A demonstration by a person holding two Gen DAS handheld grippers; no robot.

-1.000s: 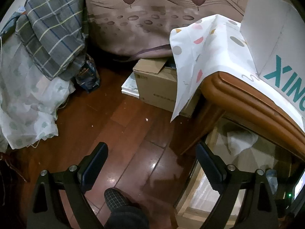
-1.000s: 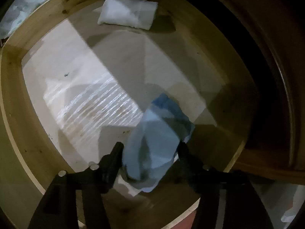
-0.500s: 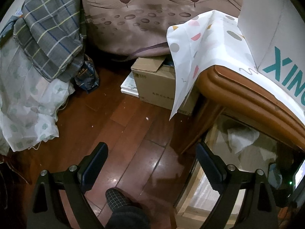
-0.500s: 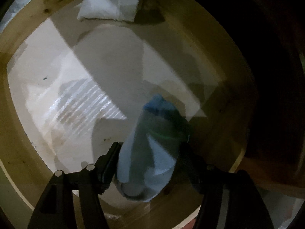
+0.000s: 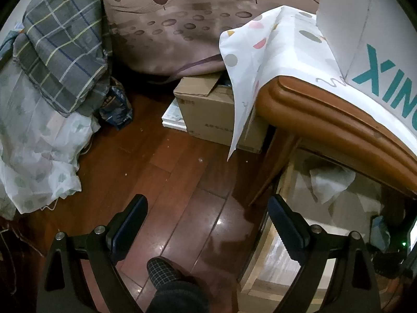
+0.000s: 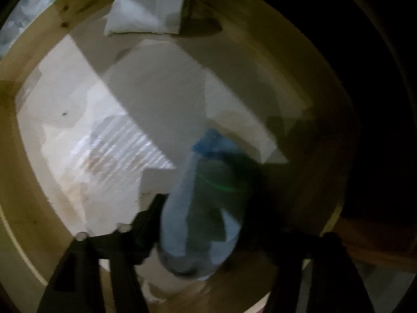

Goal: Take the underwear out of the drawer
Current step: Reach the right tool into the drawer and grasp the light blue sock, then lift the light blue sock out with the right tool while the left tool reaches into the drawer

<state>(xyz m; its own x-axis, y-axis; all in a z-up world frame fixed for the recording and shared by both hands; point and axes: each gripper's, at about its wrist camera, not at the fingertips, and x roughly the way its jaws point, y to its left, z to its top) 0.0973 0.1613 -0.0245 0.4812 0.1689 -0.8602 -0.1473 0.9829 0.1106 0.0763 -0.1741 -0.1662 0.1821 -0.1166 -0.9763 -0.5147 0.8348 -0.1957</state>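
From the left wrist, my left claw (image 5: 206, 224) hangs wide open and empty over the floor (image 5: 161, 172) beside the open drawer (image 5: 284, 182); it has no part in the grab. From the right wrist, my right claw (image 6: 200, 221) is closing around the blue underwear (image 6: 198, 208) on the drawer (image 6: 34, 60) bottom by the near wall; the bundle's long axis runs away from me, tilted slightly right; I judge this the grasp step, next a firm pinch, then a lift clear of the rim.
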